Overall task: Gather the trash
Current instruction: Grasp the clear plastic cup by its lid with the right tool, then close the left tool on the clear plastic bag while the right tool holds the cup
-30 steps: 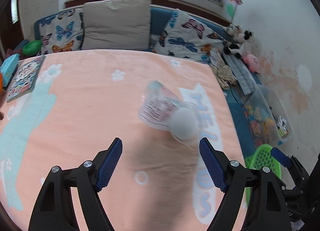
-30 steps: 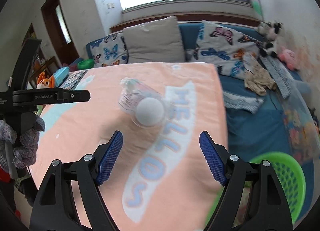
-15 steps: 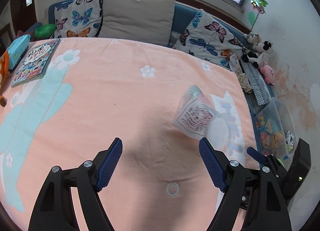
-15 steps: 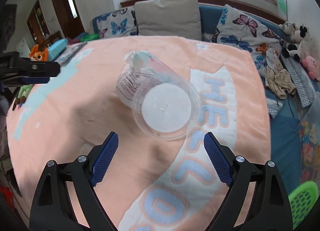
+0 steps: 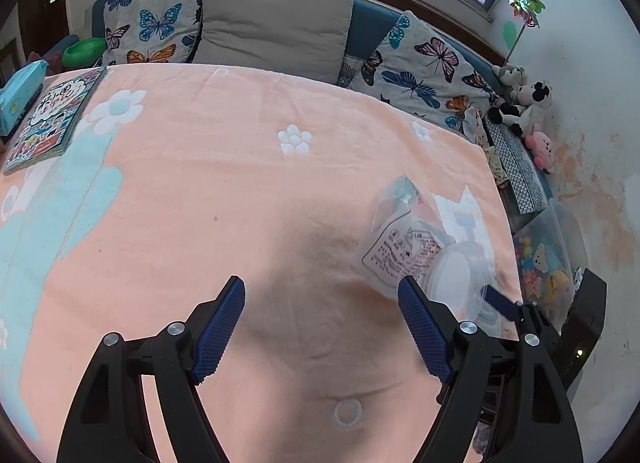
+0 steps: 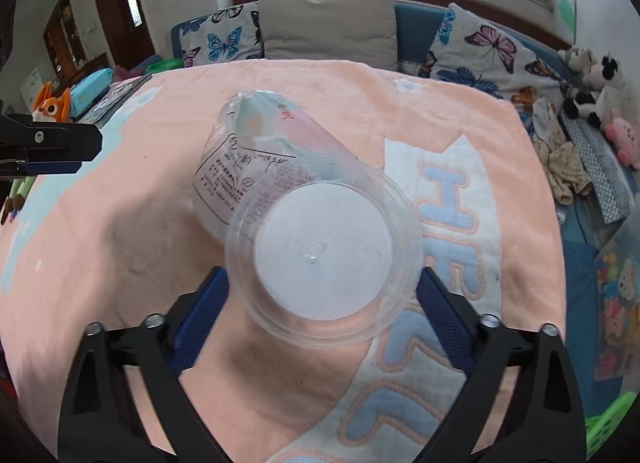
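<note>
A clear plastic cup [image 6: 320, 251] with a printed label lies on its side on the peach blanket [image 6: 120, 247], its round base turned toward the right wrist camera. My right gripper [image 6: 320, 303] straddles the cup's base, one blue pad on each side; its jaws are opening and I see no pad pressing on the cup. In the left wrist view the cup [image 5: 416, 259] lies just right of my left gripper [image 5: 320, 291], which is open over bare blanket with nothing between its fingers. The left gripper's black frame [image 6: 48, 143] also shows at the left edge of the right wrist view.
A picture book [image 5: 44, 119] and a teal tissue pack [image 5: 20, 95] lie at the blanket's far left. Butterfly pillows [image 5: 420, 67] line the back. Beyond the right edge are plush toys [image 5: 520, 103], a clear toy bin [image 5: 548, 259] and a green basket [image 6: 612, 419].
My right gripper has come down to the cup with its jaws widening, and now stands on either side of its base. In the left wrist view the cup has slid from centre to the right.
</note>
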A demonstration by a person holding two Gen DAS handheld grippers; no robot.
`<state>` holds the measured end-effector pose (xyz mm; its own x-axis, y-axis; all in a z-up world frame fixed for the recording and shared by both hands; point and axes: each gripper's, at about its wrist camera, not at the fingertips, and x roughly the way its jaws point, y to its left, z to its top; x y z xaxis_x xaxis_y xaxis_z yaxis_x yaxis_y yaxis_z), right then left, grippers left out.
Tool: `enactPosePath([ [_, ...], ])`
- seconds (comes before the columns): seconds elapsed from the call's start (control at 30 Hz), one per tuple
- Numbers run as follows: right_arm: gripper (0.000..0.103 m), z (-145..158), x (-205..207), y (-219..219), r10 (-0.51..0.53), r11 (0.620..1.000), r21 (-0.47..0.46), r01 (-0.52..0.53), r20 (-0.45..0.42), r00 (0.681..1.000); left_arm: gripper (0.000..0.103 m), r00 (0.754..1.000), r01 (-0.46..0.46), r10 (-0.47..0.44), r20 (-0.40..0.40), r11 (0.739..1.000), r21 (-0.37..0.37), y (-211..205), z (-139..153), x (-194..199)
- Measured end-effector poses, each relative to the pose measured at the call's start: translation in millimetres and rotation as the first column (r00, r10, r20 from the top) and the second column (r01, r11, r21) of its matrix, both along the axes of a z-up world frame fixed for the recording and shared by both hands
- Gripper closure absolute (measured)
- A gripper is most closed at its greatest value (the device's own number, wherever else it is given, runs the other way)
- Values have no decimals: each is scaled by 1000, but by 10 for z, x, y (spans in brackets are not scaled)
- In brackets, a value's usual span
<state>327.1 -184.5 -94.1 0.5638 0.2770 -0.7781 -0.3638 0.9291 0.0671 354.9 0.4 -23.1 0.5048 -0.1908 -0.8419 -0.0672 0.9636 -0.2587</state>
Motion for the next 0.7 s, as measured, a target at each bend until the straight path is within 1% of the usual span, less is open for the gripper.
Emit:
enactPosePath([
  [0.1,13,49,-29,-25,-3,1000,0,3,17,1000,27,1000,11,-11,8,1000,-2,-48,-34,92],
  [0.3,13,140,-139,-167,-30,999,13,30,18,999,24,999,23,-22,24,1000,-12,-163,-139,301],
  [0.4,13,166,-167,-247,-35,999,20,35,15,999,24,999,38,-37,27,999,-31,-247,-189,399],
  [0.5,13,204,-222,-336,-40,999,16,40,20,999,23,998,62,-61,33,998,-29,-374,-217,512],
  [0.6,13,238,-283,-406,-42,999,13,42,24,999,23,998,53,-52,20,998,-44,-426,-284,624],
  [0.7,13,261,-341,-466,-41,999,20,41,22,999,23,999,35,-34,11,999,-41,-460,-381,724],
])
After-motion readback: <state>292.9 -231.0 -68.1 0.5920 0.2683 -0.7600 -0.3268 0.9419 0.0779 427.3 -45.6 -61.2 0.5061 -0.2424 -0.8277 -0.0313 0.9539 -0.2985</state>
